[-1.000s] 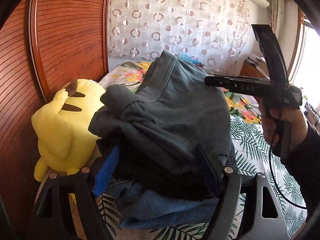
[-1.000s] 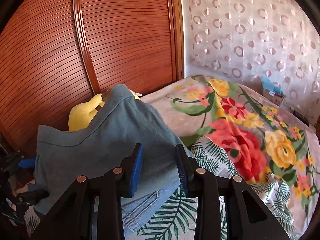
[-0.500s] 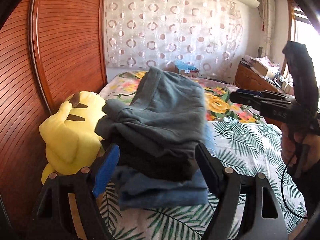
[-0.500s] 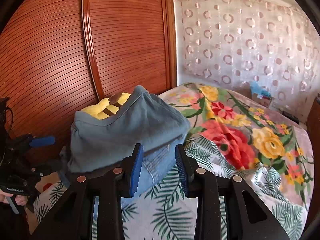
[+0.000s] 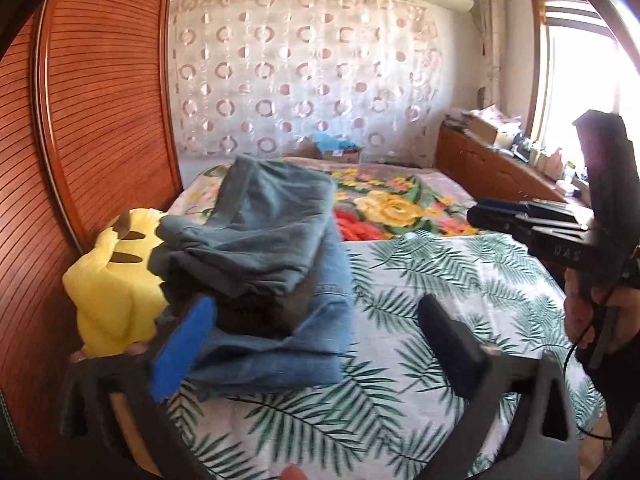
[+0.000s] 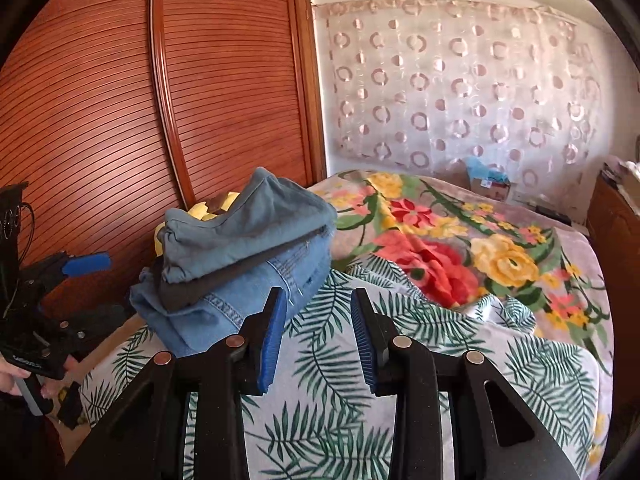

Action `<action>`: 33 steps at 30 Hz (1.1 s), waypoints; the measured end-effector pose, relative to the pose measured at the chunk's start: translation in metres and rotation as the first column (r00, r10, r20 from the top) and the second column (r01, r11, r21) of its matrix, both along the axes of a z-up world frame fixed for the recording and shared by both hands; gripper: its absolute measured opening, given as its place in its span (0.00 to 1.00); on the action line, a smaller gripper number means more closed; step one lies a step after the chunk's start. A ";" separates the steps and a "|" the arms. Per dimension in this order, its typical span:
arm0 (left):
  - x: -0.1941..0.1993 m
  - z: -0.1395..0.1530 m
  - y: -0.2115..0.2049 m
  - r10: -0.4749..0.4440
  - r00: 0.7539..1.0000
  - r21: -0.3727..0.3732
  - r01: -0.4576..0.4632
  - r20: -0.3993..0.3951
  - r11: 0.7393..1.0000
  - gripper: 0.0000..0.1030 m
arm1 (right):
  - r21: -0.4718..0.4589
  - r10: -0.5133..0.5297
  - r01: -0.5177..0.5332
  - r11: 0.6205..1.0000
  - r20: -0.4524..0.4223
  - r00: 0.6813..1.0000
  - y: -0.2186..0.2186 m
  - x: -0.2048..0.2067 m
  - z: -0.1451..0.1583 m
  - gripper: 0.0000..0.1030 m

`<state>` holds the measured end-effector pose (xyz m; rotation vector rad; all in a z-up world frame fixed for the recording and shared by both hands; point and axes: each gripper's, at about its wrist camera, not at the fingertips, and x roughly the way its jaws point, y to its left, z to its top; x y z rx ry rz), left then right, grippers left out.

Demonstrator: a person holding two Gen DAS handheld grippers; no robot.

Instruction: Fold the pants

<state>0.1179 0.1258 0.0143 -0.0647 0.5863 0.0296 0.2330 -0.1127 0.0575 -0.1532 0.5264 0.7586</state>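
The folded grey-blue pants (image 5: 264,236) lie on top of a stack with a dark garment (image 5: 276,312) and folded blue jeans (image 5: 288,352) on the bed's left side. The stack also shows in the right wrist view (image 6: 248,236). My left gripper (image 5: 316,344) is open and empty, pulled back in front of the stack, not touching it. My right gripper (image 6: 318,336) is open and empty, just right of the stack above the leaf-print sheet. It also shows in the left wrist view (image 5: 504,216) at the right.
A yellow plush toy (image 5: 112,280) sits behind the stack against the wooden slatted wardrobe (image 5: 88,128). The bed carries a leaf-print sheet (image 5: 440,280) and a floral blanket (image 6: 460,240). A wooden dresser (image 5: 500,168) with clutter stands at the right by the window.
Both grippers have let go of the grey-blue pants and drawn back from the stack. The pants now rest on top of the pile.
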 end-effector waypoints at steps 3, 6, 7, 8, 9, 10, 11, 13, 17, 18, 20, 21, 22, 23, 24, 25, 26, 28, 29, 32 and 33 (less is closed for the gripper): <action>-0.004 0.001 -0.011 -0.022 1.000 -0.001 0.022 -0.001 1.000 1.00 | 0.010 -0.020 0.020 1.000 -0.001 1.000 -0.012 -0.013 0.000 0.37; -0.007 0.000 -0.022 -0.041 0.999 0.013 0.041 -0.001 0.999 1.00 | 0.013 -0.045 0.045 0.999 0.010 0.999 -0.022 -0.027 0.000 0.42; -0.008 0.000 -0.027 -0.048 0.999 0.017 0.048 -0.001 0.999 1.00 | 0.014 -0.056 0.056 0.998 0.013 0.998 -0.025 -0.031 0.001 0.45; -0.008 0.000 -0.030 -0.054 0.999 0.018 0.054 0.001 0.998 1.00 | 0.017 -0.066 0.066 0.998 0.014 0.998 -0.030 -0.035 0.001 0.46; -0.010 0.001 -0.033 -0.060 0.998 0.017 0.060 0.006 0.998 1.00 | 0.020 -0.075 0.075 0.997 0.013 0.997 -0.033 -0.039 0.000 0.48; -0.010 0.001 -0.036 -0.063 0.998 0.018 0.062 0.010 0.998 1.00 | 0.024 -0.088 0.088 0.996 0.010 0.996 -0.036 -0.043 -0.001 0.51; -0.011 0.001 -0.040 -0.065 0.998 0.019 0.065 0.011 0.998 1.00 | 0.027 -0.099 0.098 0.995 0.007 0.995 -0.039 -0.048 -0.001 0.51; -0.013 -0.001 -0.046 -0.079 0.997 0.008 0.079 0.013 0.997 1.00 | 0.029 -0.122 0.122 0.992 0.003 0.993 -0.044 -0.056 -0.003 0.55; -0.016 -0.007 -0.056 -0.107 0.994 -0.029 0.108 0.009 0.994 1.00 | 0.007 -0.176 0.176 0.984 0.014 0.984 -0.051 -0.075 -0.007 0.57; -0.017 -0.008 -0.060 -0.115 0.993 -0.031 0.115 0.010 0.993 1.00 | 0.003 -0.190 0.190 0.982 0.011 0.982 -0.052 -0.080 -0.007 0.57; -0.020 -0.010 -0.067 -0.117 0.993 -0.022 0.117 0.011 0.993 1.00 | 0.001 -0.211 0.211 0.977 0.003 0.977 -0.055 -0.089 -0.008 0.57; -0.022 -0.010 -0.071 -0.117 0.993 -0.015 0.117 0.011 0.993 1.00 | 0.001 -0.220 0.220 0.976 0.005 0.976 -0.058 -0.095 -0.008 0.57; -0.024 -0.010 -0.074 -0.119 0.993 -0.012 0.119 0.012 0.993 1.00 | 0.000 -0.230 0.230 0.973 0.012 0.973 -0.059 -0.100 -0.007 0.58; -0.026 -0.010 -0.076 -0.123 0.992 -0.014 0.123 0.013 0.992 1.00 | -0.001 -0.242 0.242 0.970 0.018 0.970 -0.059 -0.106 -0.006 0.58; -0.029 -0.009 -0.079 -0.129 0.992 -0.016 0.129 0.014 0.991 1.00 | 0.000 -0.252 0.252 0.968 0.021 0.967 -0.059 -0.113 -0.004 0.59; -0.032 -0.008 -0.083 -0.134 0.991 -0.014 0.134 0.014 0.991 1.00 | 0.003 -0.261 0.261 0.965 0.023 0.965 -0.060 -0.120 -0.004 0.59; -0.034 -0.007 -0.085 -0.135 0.991 -0.010 0.135 0.014 0.991 1.00 | 0.004 -0.270 0.270 0.963 0.024 0.963 -0.061 -0.127 -0.004 0.59; -0.041 -0.003 -0.093 -0.138 0.990 0.000 0.138 0.022 0.990 1.00 | 0.010 -0.293 0.293 0.956 0.034 0.956 -0.062 -0.141 -0.001 0.59; -0.044 -0.001 -0.095 -0.141 0.990 -0.001 0.141 0.027 0.990 1.00 | 0.015 -0.298 0.298 0.955 0.039 0.954 -0.063 -0.149 0.001 0.59; -0.057 0.009 -0.103 -0.141 0.989 0.004 0.141 0.042 0.990 1.00 | 0.019 -0.321 0.321 0.947 0.060 0.945 -0.064 -0.171 0.006 0.59; -0.060 0.013 -0.105 -0.138 0.989 0.009 0.137 0.049 0.990 1.00 | 0.025 -0.327 0.326 0.945 0.066 0.943 -0.066 -0.177 0.008 0.59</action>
